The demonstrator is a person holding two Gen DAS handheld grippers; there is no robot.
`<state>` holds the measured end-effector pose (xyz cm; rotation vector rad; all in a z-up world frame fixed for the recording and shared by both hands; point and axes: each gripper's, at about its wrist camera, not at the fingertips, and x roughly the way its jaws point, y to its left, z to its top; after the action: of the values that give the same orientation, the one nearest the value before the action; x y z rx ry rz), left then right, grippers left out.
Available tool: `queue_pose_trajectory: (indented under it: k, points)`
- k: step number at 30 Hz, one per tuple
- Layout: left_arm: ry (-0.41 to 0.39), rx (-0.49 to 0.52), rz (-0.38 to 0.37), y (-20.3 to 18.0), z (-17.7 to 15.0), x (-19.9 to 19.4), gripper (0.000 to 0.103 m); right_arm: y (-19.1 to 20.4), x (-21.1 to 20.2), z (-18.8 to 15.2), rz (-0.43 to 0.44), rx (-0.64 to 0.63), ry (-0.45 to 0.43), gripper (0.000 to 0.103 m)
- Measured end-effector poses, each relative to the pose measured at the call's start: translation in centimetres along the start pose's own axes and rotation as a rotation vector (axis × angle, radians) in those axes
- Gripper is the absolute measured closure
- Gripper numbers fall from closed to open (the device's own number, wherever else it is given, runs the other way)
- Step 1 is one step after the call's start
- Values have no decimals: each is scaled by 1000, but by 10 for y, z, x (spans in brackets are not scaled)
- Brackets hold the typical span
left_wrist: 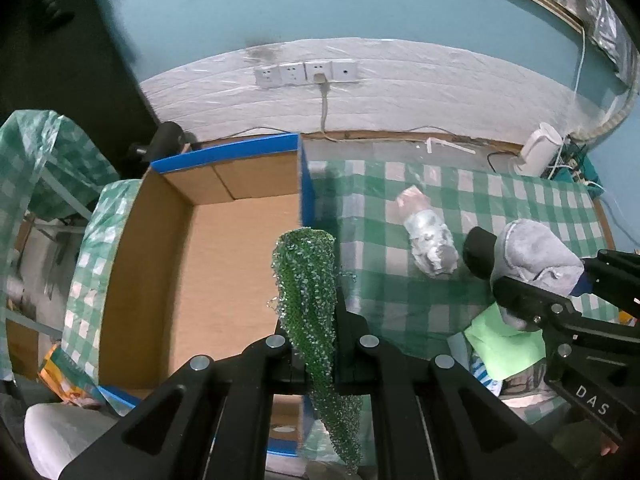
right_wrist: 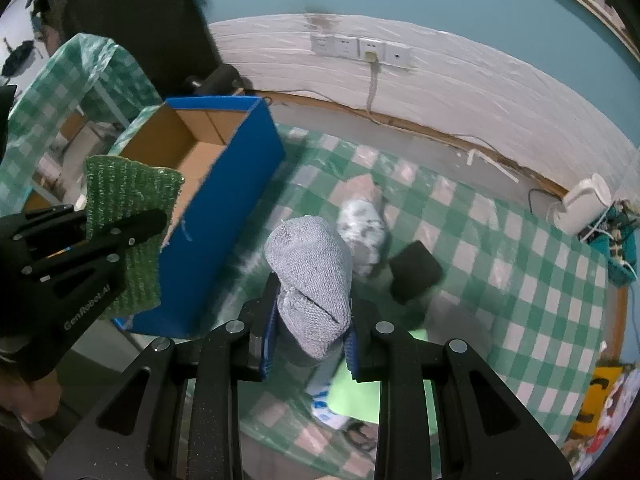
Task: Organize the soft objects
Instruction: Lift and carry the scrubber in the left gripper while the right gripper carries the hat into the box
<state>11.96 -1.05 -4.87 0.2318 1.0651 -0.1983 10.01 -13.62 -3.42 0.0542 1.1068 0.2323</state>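
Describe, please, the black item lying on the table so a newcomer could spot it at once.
Start at the blue cardboard box on the green-checked tablecloth. Right of it lies a silvery plastic-wrapped bundle; the black sponge-like block sits just beyond, the only dark, squarish thing there.

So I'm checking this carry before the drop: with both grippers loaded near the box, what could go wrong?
1. The green artificial-grass mat, pinched thin in the left gripper, hangs over the blue-edged cardboard box's wall; released here, it may drape over it or land outside.
2. The bulky grey knitted sock bulges above the right gripper and could slip.
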Motion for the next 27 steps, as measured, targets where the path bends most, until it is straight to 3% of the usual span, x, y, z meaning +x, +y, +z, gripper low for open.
queue_pose_trajectory:
  k: [14, 27]
  points:
    - [-21, -82, 34, 52, -11, -2, 96, 63, 16, 25, 41, -90, 9, 77]
    - [23, -139, 92, 94, -25, 18, 96, 107, 41, 44, 106, -144, 34, 77]
